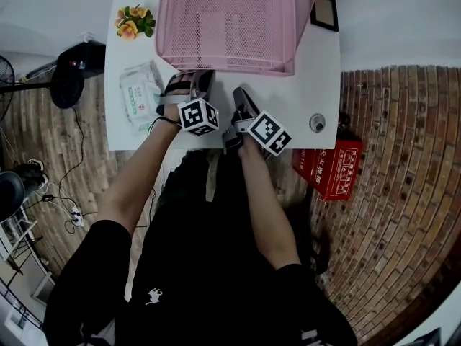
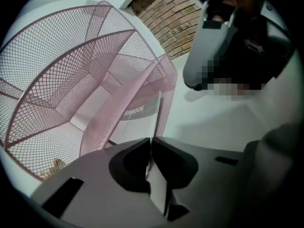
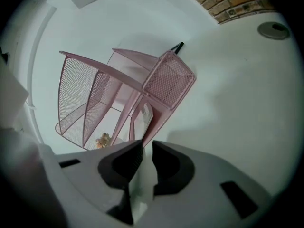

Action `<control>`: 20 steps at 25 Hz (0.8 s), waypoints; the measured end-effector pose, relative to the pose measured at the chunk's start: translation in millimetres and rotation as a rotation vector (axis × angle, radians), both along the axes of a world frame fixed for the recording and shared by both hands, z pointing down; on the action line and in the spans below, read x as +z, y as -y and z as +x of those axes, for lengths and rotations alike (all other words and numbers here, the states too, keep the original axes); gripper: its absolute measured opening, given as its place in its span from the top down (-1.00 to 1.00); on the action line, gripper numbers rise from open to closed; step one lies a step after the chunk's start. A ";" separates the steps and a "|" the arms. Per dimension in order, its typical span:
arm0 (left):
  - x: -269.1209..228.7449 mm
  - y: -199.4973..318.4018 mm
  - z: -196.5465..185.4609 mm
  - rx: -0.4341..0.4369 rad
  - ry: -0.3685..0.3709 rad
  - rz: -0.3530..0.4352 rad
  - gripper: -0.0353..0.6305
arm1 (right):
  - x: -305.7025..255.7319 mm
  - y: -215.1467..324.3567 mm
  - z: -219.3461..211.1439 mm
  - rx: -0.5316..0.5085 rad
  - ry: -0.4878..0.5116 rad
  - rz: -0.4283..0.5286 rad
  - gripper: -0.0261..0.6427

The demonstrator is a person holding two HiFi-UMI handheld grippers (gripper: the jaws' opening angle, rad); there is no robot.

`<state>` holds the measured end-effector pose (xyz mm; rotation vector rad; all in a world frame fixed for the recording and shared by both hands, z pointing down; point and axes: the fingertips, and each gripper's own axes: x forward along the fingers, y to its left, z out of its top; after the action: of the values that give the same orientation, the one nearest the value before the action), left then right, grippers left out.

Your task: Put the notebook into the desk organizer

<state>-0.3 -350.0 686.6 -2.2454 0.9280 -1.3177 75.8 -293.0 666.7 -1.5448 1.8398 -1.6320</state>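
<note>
The pink mesh desk organizer stands at the back of the white table. A pale notebook stands inside one of its slots, seen upright in the right gripper view. My left gripper sits just before the organizer's front rail, its jaws shut with nothing between them. My right gripper is beside it on the right, a little back from the organizer. Its jaws stand slightly apart and hold nothing.
A pack of wet wipes and small flowers lie at the table's left. A black picture frame and a round cable grommet are at the right. A red box sits on the brick floor.
</note>
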 end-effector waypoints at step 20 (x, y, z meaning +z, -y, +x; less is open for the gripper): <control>-11.3 -19.3 -17.9 -0.124 -0.093 -0.076 0.65 | -27.1 -12.4 8.8 -0.035 -0.057 0.092 0.84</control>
<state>-18.2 -330.7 675.3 -2.3582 1.0823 -1.3307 84.6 -280.6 639.5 -1.5448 1.9523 -1.5099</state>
